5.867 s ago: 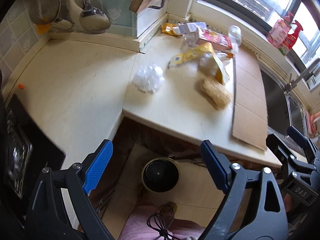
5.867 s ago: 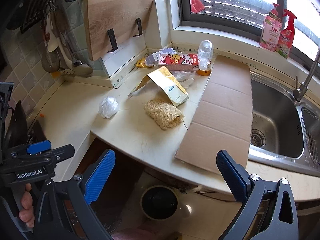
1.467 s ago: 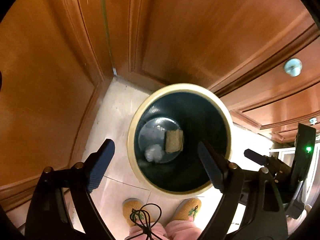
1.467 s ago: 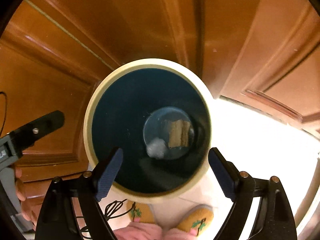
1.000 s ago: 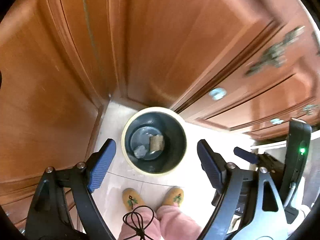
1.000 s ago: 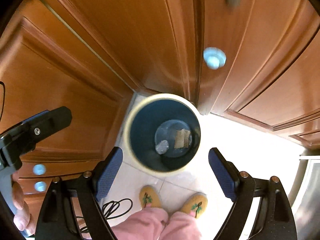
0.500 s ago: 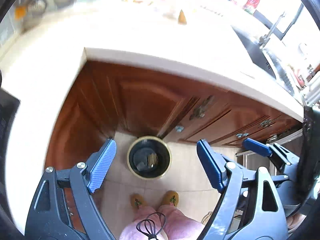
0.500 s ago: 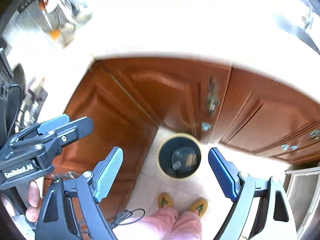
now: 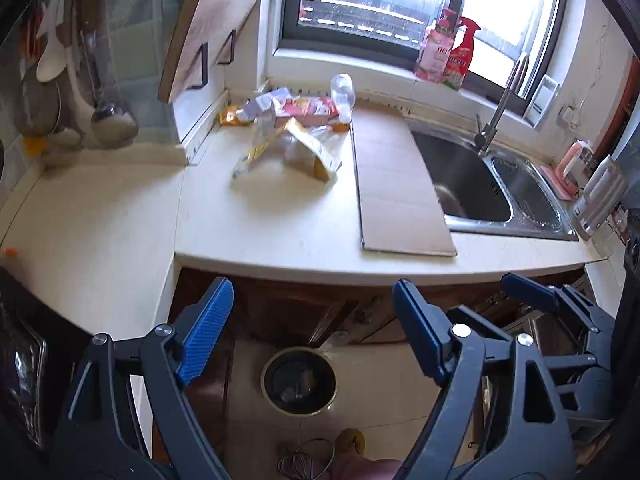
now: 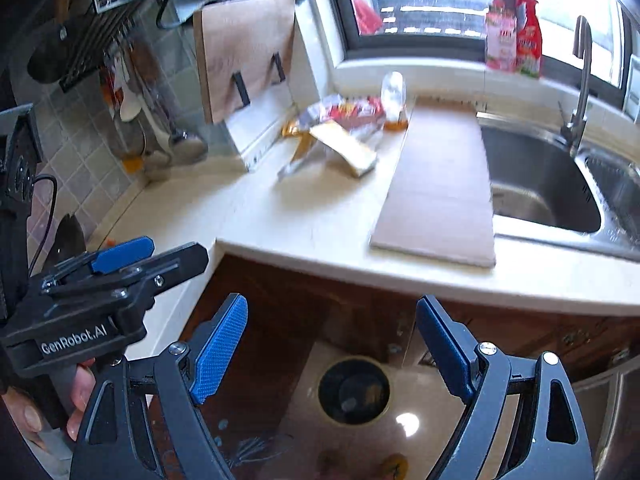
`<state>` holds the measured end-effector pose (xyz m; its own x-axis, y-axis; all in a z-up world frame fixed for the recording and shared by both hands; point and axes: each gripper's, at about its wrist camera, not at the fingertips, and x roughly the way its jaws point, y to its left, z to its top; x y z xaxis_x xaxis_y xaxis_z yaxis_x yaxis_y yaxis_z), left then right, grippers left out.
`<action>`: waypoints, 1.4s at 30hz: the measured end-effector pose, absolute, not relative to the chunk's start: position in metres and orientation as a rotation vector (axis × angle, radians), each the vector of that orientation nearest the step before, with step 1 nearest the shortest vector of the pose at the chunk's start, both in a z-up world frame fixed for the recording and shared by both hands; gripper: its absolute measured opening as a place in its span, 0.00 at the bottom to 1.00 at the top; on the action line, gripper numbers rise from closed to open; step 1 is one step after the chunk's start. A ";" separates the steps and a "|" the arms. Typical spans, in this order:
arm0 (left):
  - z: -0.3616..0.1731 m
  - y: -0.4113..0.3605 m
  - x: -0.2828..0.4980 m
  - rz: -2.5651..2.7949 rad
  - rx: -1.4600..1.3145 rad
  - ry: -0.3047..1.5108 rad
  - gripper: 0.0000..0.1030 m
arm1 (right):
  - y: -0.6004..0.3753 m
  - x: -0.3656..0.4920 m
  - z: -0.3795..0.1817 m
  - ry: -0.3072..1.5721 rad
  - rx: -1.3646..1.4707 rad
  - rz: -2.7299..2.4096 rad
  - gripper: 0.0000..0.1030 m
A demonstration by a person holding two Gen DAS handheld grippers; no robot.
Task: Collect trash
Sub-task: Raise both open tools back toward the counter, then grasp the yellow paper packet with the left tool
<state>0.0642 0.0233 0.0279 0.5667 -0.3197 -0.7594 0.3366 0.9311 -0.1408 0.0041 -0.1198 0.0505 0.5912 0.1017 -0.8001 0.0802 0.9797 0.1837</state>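
Trash lies at the back of the pale counter [image 9: 280, 236]: a yellow paper bag [image 9: 310, 152] [image 10: 344, 152], a red carton [image 9: 308, 108] [image 10: 356, 114], a clear plastic bottle [image 9: 343, 92] [image 10: 393, 96] and crumpled wrappers [image 9: 256, 108]. A round bin [image 9: 299, 382] [image 10: 354, 392] stands on the floor below, with two pieces lying in it. My left gripper [image 9: 312, 324] is open and empty, held above the bin in front of the counter edge. My right gripper [image 10: 332, 340] is likewise open and empty. The left gripper's body [image 10: 100, 292] shows in the right wrist view, held by a hand [image 10: 76, 396].
A flat cardboard sheet [image 9: 394, 184] [image 10: 444, 192] lies beside the steel sink [image 9: 476, 184] [image 10: 540, 184] with its tap [image 9: 500, 100]. A wooden board [image 10: 244, 52] leans at the back left, ladles [image 9: 108, 116] hang on the tiled wall. Spray bottles [image 9: 448, 54] stand on the sill. Wooden cabinet doors [image 10: 288, 320] face the bin.
Both grippers have risen from just over the bin to above counter height, so the counter and its trash have come into view. The scrubber and the plastic wad now lie in the bin.
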 end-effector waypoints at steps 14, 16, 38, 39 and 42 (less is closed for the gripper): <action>0.052 0.020 0.162 -0.414 -0.102 0.896 0.78 | -0.166 0.084 0.098 0.898 0.204 -0.099 0.70; 0.050 0.018 0.178 -0.407 -0.125 0.900 0.78 | -0.178 0.102 0.092 0.906 0.208 -0.097 0.69; -0.070 -0.066 0.389 -0.132 -0.288 1.101 0.58 | -0.318 0.401 -0.071 1.167 0.352 0.181 0.68; -0.076 -0.068 0.395 -0.123 -0.301 1.105 0.57 | -0.320 0.405 -0.079 1.173 0.360 0.185 0.68; -0.088 -0.071 0.405 -0.111 -0.342 1.105 0.51 | -0.323 0.422 -0.099 1.189 0.403 0.209 0.68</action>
